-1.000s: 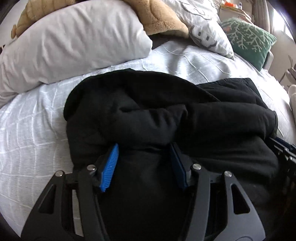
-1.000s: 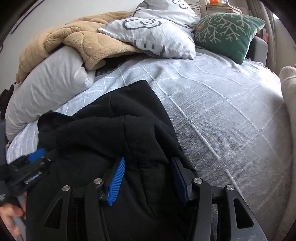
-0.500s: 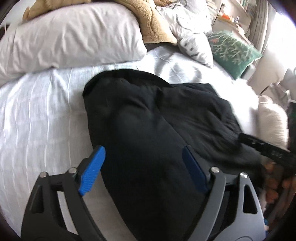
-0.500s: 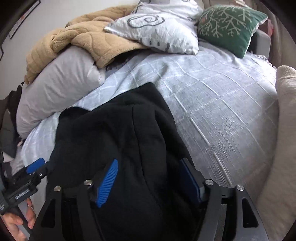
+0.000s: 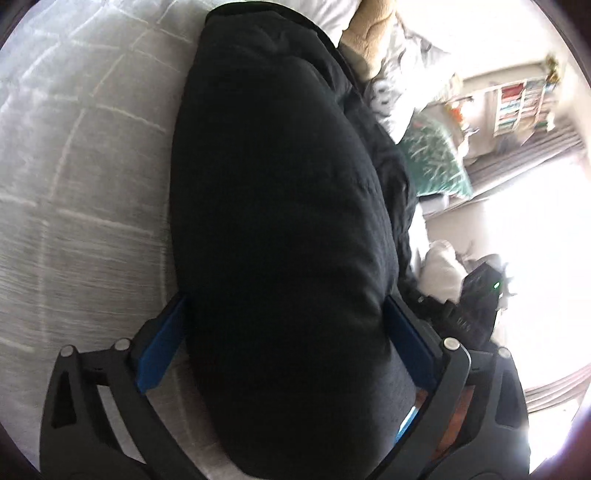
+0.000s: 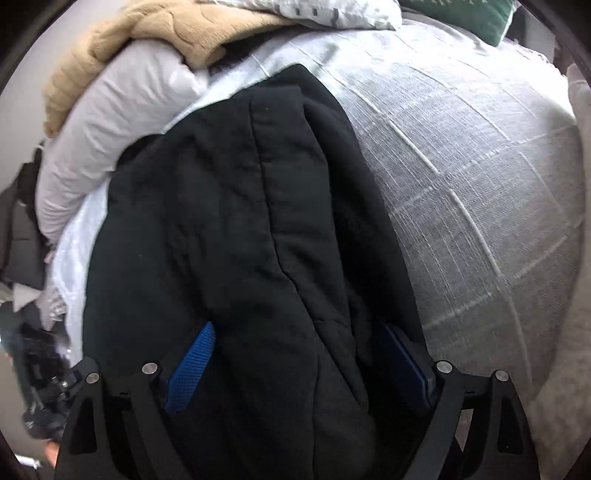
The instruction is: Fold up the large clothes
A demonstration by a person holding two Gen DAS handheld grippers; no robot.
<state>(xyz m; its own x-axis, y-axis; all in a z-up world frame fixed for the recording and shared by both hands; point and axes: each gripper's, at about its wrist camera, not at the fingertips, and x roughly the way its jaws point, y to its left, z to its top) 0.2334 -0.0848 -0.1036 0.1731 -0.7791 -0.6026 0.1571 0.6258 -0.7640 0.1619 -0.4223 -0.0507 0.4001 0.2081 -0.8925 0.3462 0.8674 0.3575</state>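
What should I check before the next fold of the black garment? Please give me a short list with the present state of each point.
1. Left claw is spread wide: ok, its blue pads sit on either side of the black garment, not pinching it.
2. Right claw is spread wide: ok, garment bulk lies between its pads.
3. Garment lies on the bed cover: ok for the far part; the near edge is hidden.
4. Garment is flat and smooth: not ok, ridges and creases run along it.
5. Pillow and tan blanket are clear of the garment: cannot tell, they sit very near its far end.
6. Sharp left view: not ok, it is blurred.
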